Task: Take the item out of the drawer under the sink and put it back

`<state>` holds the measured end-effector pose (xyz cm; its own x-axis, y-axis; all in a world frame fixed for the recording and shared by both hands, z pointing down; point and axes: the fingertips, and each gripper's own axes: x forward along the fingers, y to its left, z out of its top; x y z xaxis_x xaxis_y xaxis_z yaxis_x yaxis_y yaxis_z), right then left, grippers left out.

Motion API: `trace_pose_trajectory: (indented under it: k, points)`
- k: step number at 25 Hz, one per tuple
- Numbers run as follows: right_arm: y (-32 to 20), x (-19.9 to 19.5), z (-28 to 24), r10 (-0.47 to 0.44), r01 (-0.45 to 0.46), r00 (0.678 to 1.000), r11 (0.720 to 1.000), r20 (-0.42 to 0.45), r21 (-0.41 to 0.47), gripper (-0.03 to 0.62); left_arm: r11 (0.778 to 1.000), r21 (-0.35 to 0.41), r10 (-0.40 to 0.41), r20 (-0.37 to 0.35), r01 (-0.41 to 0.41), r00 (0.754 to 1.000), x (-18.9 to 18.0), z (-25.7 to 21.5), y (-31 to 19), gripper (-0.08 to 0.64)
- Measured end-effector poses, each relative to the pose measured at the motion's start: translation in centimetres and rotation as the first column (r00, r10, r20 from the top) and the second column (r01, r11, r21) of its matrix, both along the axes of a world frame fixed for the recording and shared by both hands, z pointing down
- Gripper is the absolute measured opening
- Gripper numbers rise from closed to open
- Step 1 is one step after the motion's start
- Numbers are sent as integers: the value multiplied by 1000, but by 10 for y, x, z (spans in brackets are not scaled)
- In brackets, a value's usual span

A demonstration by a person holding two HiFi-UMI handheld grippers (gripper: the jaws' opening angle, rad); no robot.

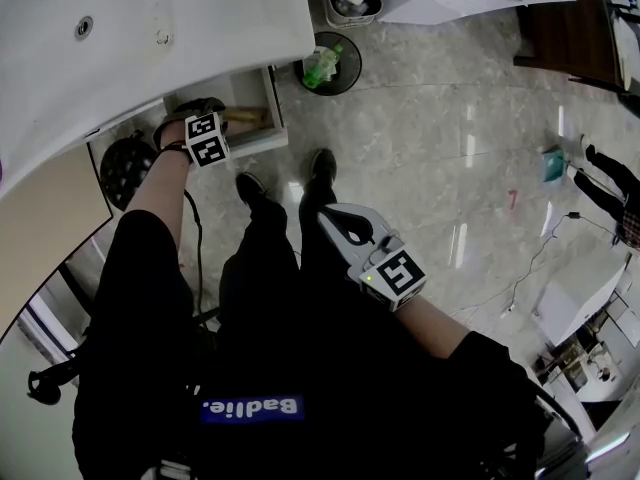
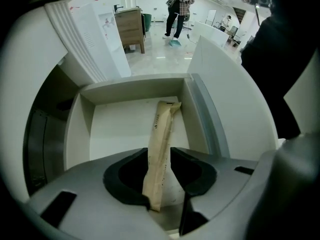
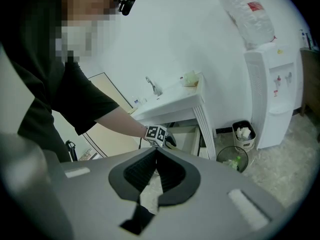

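Points the left gripper (image 2: 166, 194) down into the open drawer (image 2: 131, 88) under the sink (image 1: 150, 28), fingers spread either side of the tan paper packet (image 2: 161, 149) lying in that drawer, not pinched. Holds the right gripper (image 3: 156, 152) aside above the floor, fingers pressed together, empty.

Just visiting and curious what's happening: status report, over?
Left tool open, straddling brown packet lying in drawer. Right tool shut, empty, away from drawer. Nothing in the way.
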<state>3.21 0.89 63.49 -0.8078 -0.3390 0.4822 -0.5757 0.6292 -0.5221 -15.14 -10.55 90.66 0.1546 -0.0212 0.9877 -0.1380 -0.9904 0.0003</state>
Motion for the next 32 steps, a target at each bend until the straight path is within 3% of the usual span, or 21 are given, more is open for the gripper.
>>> trace_pose_trajectory:
  k: [20, 25, 32]
  points:
    - [16, 1, 19, -3, 3, 1000, 999, -15, -47, 3, 999, 26, 27, 31, -28, 999, -4, 20, -4, 111]
    - [18, 2, 16, -11, 10, 1000, 999, -19, -35, 2, 999, 41, 20, 37, -22, 999, -4, 11, -9, 52]
    - [17, -1, -1, -26, 26, 1000, 1000, -9, -4, 3, 997, 75, 4, 15, -5, 1000, 1, -19, -12, 49]
